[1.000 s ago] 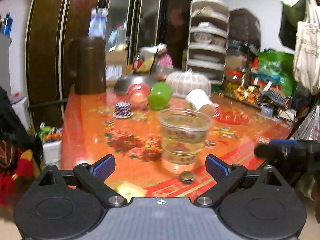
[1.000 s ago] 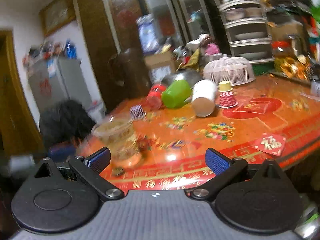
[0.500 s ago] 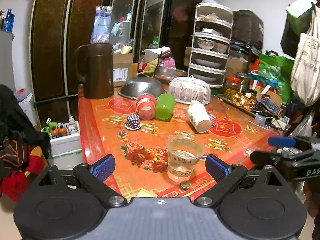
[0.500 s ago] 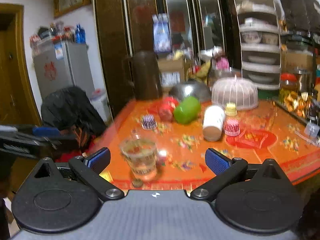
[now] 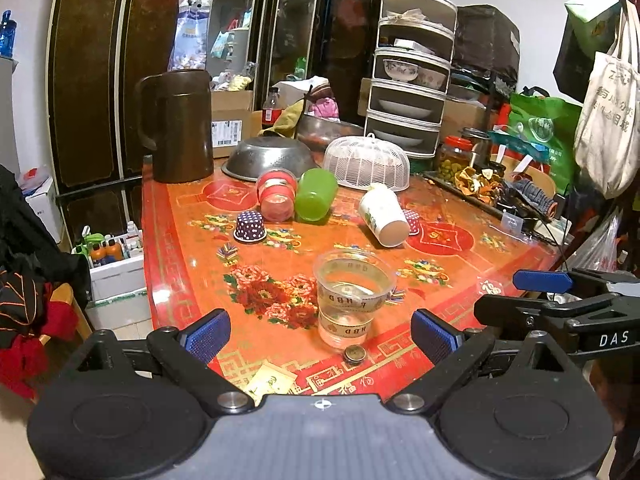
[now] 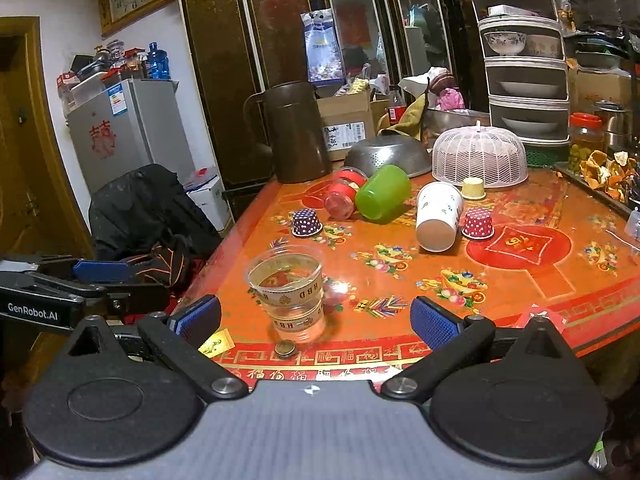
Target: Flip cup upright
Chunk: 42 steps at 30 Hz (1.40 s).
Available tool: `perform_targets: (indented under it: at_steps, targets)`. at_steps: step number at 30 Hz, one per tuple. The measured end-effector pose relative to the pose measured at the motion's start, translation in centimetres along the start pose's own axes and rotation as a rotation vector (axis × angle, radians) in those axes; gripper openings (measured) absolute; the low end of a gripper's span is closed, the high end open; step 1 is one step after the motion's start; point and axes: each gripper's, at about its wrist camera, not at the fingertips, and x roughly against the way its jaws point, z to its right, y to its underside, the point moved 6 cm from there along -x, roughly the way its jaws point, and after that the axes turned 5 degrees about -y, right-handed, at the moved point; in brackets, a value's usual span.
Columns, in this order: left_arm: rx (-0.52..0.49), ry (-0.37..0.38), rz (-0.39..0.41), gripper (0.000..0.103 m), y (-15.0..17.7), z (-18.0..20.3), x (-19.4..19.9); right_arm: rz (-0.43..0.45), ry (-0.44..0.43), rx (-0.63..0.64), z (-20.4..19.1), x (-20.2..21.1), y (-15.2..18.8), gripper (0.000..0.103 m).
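Clear cup [image 5: 352, 298] stands upright nr front edge of bench [image 5: 180, 264], mouth up, w/ a small coin [image 5: 355, 354] just in front of its base. Left gripper [image 5: 320, 334] and right gripper [image 6: 316, 320]: jaws released, spread wide, nothing grasped, both held short of bench edge. White paper cup [image 6: 438, 216], green cup [image 6: 382, 192] and red jar [image 6: 344, 196] lie on their sides farther back.

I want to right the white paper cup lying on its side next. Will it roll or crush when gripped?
The white paper cup lies on its side on the glossy table, so a nudge would probably roll it in a curve. It looks thin-walled and empty, likely light and easily dented.
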Motion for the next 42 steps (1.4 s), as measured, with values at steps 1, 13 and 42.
perform_targets:
  at_steps: [1, 13, 42]
  targets:
    - [-0.001, 0.002, 0.001, 0.098, -0.01, 0.05, 0.05, 0.001, 0.001, 0.000, 0.02, 0.04, -0.02, 0.102]
    - [0.009, -0.001, -0.005, 0.098, 0.06, -0.06, -0.35, 0.005, -0.001, -0.006, 0.09, 0.06, -0.07, 0.102]
    - [0.015, 0.009, -0.002, 0.098, 0.07, 0.20, -0.38, -0.002, -0.004, -0.019, 0.22, -0.15, 0.20, 0.102]
